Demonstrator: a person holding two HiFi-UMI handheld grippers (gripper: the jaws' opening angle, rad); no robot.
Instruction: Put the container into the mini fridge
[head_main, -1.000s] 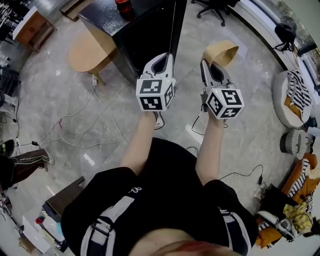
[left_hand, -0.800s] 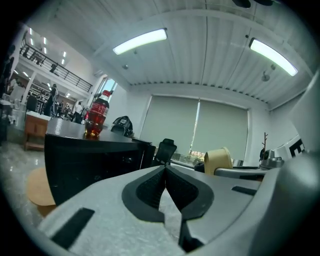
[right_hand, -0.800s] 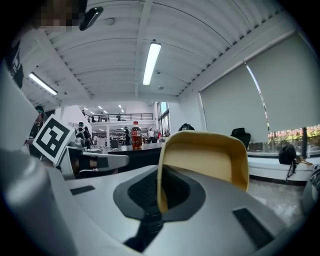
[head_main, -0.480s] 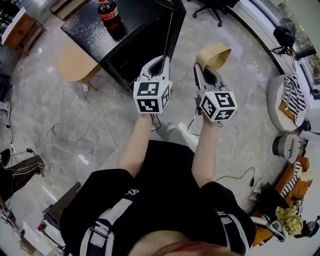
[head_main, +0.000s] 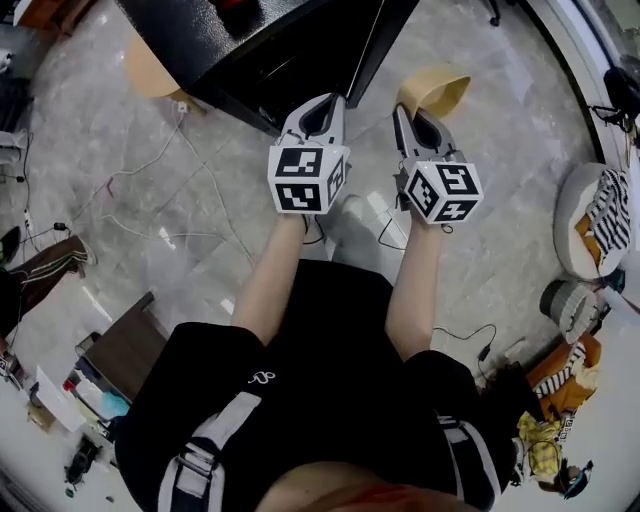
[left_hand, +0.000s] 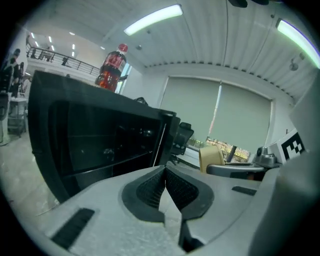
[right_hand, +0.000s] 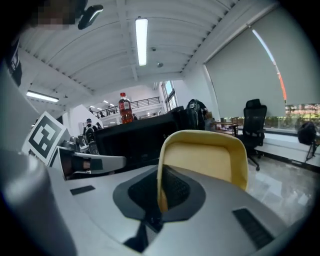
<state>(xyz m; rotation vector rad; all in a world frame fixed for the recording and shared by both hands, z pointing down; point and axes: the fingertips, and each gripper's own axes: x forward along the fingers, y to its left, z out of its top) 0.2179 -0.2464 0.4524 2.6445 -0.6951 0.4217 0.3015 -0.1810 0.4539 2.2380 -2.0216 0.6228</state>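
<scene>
Container (right_hand: 202, 160): pale yellow, open-topped and thin-walled. It is in the air in front of the mini fridge (head_main: 290, 50), just off its right front corner, not inside it. It looks empty, as far as the right gripper view shows.

Right claw (right_hand: 160, 192): clamped on the container's side wall, one pad inside and one outside. The container sticks out ahead of the claw towards the fridge.

Left claw (left_hand: 165, 185): jaws pressed together with nothing between them. It is level with the right claw and pointed at the fridge front.

Mini fridge: black cabinet standing on the floor (head_main: 150, 220). Shelves show through its front in the left gripper view. A dark panel edge-on at its right side looks like the door swung open, but I cannot be sure.

Progress (judgement): pickup is done and the carry has reached the fridge. Left to do: pass the container through the opening, set it on a shelf, let go, and possibly shut the door.

Writing: a cola-type bottle (left_hand: 112, 67) on top of the fridge has a red label, too small to read. The gripper cubes carry black-and-white square markers only. No brand visible on the fridge or container.
</scene>
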